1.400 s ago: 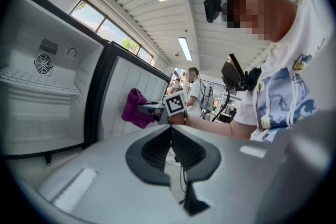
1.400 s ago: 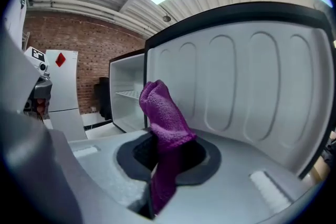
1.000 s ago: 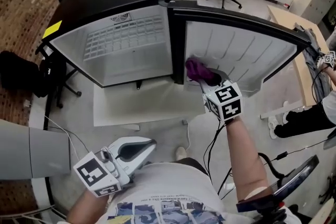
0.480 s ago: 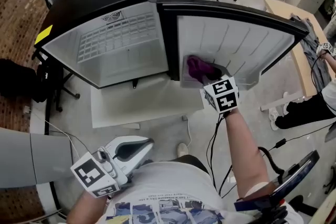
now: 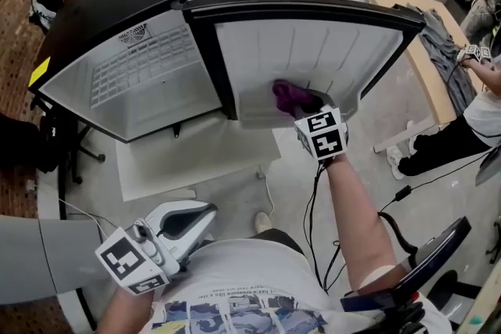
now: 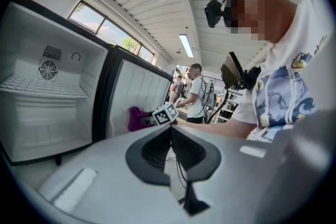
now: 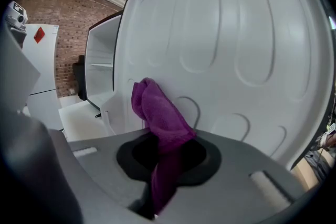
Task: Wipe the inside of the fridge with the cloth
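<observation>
Against the open fridge door (image 5: 313,51), right tongs (image 7: 164,162) pinch the purple cloth (image 7: 157,107); left tongs (image 6: 170,136) sit closed.

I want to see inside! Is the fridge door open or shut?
Open. The fridge door stands swung wide, white inner side showing, and the wire shelf inside the fridge is visible.

My left gripper (image 5: 210,209) and right gripper (image 5: 308,109) have pale grey shells, each with a black-lined hollow round the jaws. A white marker cube (image 5: 322,134) printed with black squares sits on each. A thin black cable (image 5: 306,211) hangs from the right one. I wear a white T-shirt (image 5: 250,270) (blue print across the front).
</observation>
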Motion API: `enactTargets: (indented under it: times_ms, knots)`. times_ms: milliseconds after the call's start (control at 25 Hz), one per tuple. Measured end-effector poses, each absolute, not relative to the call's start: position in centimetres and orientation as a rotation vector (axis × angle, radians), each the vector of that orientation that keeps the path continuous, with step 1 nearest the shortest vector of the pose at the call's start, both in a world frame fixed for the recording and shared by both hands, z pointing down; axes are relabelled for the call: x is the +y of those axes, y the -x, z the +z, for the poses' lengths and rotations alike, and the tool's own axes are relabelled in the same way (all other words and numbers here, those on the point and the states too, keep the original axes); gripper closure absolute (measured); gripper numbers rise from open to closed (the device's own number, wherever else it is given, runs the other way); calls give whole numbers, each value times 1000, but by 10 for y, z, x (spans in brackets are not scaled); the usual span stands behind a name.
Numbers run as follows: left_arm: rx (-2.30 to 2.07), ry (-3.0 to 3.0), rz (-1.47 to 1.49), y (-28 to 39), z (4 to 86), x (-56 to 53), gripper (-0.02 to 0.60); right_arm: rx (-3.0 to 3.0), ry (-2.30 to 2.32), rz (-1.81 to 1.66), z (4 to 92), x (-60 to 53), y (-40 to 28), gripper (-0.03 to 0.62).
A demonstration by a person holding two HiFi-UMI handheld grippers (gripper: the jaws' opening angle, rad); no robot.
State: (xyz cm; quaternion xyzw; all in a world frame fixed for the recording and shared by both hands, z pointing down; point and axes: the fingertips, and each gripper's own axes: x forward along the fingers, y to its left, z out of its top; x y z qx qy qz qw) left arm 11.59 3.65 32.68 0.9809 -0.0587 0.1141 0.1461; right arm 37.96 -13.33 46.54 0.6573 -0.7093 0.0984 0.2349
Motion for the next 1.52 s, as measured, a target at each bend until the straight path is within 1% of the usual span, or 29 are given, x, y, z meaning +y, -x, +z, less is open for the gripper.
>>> enactTargets:
  times_ms: [320,600,1520]
  knots:
    - [-91,-2827,333,-138,329,46,574,-1797,-1955,299,466,-106,-440,542]
    - [-56,-2833,336,-152,329,54,574,-1701,-2055,311,457,-85,-479,542]
    - [40,-2824,320,-168,331,66,574,-1485,-2282,182,405,-22,-532,542]
